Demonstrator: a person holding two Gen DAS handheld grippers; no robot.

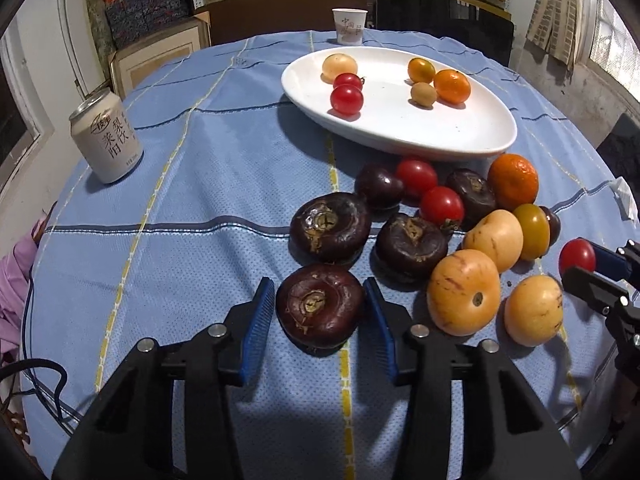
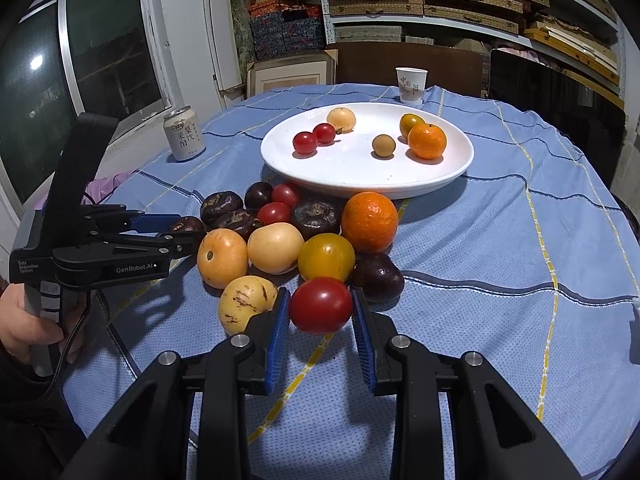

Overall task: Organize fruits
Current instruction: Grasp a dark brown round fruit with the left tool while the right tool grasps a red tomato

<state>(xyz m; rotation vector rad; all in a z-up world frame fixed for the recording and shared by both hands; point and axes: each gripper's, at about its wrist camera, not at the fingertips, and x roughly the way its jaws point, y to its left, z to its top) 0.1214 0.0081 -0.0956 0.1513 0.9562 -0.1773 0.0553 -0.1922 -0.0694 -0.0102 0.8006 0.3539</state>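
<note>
My left gripper (image 1: 320, 308) is shut on a dark purple water chestnut (image 1: 320, 309) resting on the blue cloth. My right gripper (image 2: 321, 307) is shut on a red tomato (image 2: 321, 306), also seen in the left wrist view (image 1: 577, 257). A pile of fruit lies between them: more dark chestnuts (image 1: 330, 226), red tomatoes (image 1: 441, 205), pale yellow fruits (image 1: 463, 293) and an orange (image 2: 370, 222). The white plate (image 2: 360, 178) behind holds two red tomatoes (image 2: 305, 142), a pale fruit (image 2: 341, 119), a small tan fruit (image 2: 383, 145), a yellow tomato (image 2: 411, 123) and an orange (image 2: 427, 141).
A drink can (image 1: 107, 136) stands at the left on the blue checked tablecloth (image 1: 200, 208). A paper cup (image 2: 411, 85) stands behind the plate. A chair back (image 2: 552, 92) and shelves of boxes stand beyond the round table.
</note>
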